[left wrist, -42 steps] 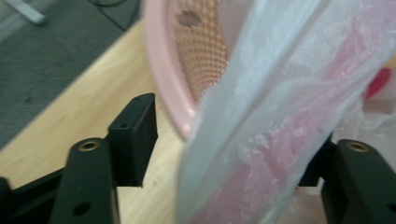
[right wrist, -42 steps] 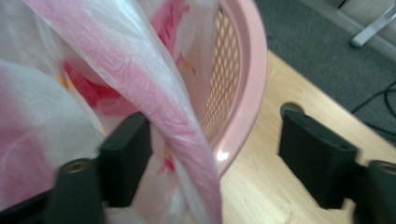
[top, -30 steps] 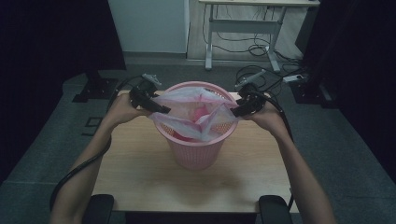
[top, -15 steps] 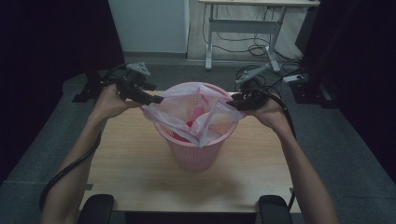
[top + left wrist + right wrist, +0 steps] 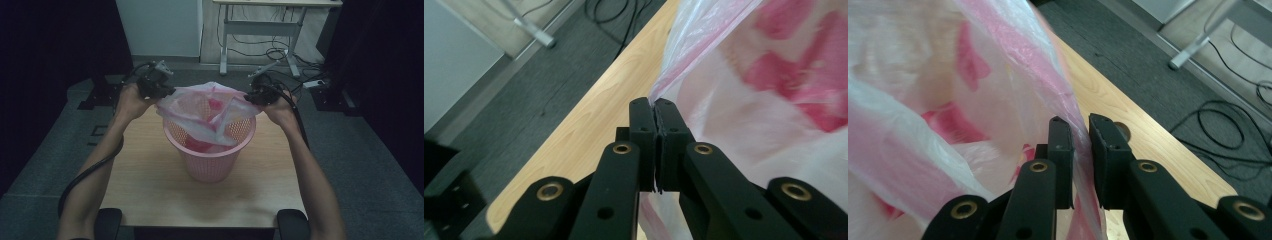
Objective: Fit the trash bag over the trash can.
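While both hands pull outward: the bag's mouth is stretched over the basket, so the work reads as lining or unlining it; which of the 2 I cannot tell.
Bag: a thin pink-and-white plastic bag, its lower part down inside the basket, its upper rim raised above the basket's edge.
Basket: a pink mesh basket standing upright near the middle of the table, closer to the far edge.
Left gripper: left gripper, jaws just closed and pressed together on the bag's rim, film pinched between the pads, held above the table's far left corner.
Right gripper: right gripper, jaws have just been closing; a fold of the film runs between them with a narrow gap showing, so the pinch looks made but less tight.
Done: 2 opposite points of the rim are caught and spread.
Left: the rim is not yet folded down over the basket's edge, nor is the bag lifted clear.
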`<state>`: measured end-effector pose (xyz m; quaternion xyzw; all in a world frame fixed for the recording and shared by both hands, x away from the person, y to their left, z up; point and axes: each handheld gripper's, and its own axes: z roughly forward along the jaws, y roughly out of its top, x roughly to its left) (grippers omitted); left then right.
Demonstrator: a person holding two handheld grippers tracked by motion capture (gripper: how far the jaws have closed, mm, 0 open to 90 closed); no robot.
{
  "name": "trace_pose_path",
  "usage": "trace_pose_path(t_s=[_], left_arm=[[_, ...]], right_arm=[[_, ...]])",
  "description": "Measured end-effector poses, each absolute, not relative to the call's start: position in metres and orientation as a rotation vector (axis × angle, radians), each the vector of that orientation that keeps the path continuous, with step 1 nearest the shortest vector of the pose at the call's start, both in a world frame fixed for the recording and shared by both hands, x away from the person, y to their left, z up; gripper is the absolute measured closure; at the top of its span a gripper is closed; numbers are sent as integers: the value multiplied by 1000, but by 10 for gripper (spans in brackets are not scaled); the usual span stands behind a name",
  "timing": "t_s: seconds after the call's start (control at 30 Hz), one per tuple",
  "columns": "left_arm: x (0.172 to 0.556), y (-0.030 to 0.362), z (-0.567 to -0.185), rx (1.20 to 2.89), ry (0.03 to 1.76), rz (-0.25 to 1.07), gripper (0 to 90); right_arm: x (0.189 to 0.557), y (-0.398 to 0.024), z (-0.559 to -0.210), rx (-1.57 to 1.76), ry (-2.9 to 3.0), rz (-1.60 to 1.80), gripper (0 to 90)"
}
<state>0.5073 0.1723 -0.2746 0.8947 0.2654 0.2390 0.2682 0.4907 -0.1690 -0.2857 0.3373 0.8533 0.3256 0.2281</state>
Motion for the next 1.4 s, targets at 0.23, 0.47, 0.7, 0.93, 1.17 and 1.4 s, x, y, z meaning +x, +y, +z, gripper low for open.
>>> trace_pose_path(t_s=[0.23,0.47,0.7,0.93,1.17,1.4], left_arm=[[539,166,-296,2444,788,543,879],[550,170,-310,2445,788,405,879],[548,176,-315,2413,784,306,880],[548,181,-317,2396,780,239,878],[548,185,-319,2356,782,180,841],[549,185,-323,2369,794,173,863]], right_arm=[[517,-169,-305,1013,2365,852,794],[527,-165,-317,1065,2407,809,808],[530,-166,-320,1102,2434,814,821],[531,-168,-321,1138,2446,815,823],[536,-170,-326,1177,2446,787,822],[538,-172,-330,1201,2455,802,814]])
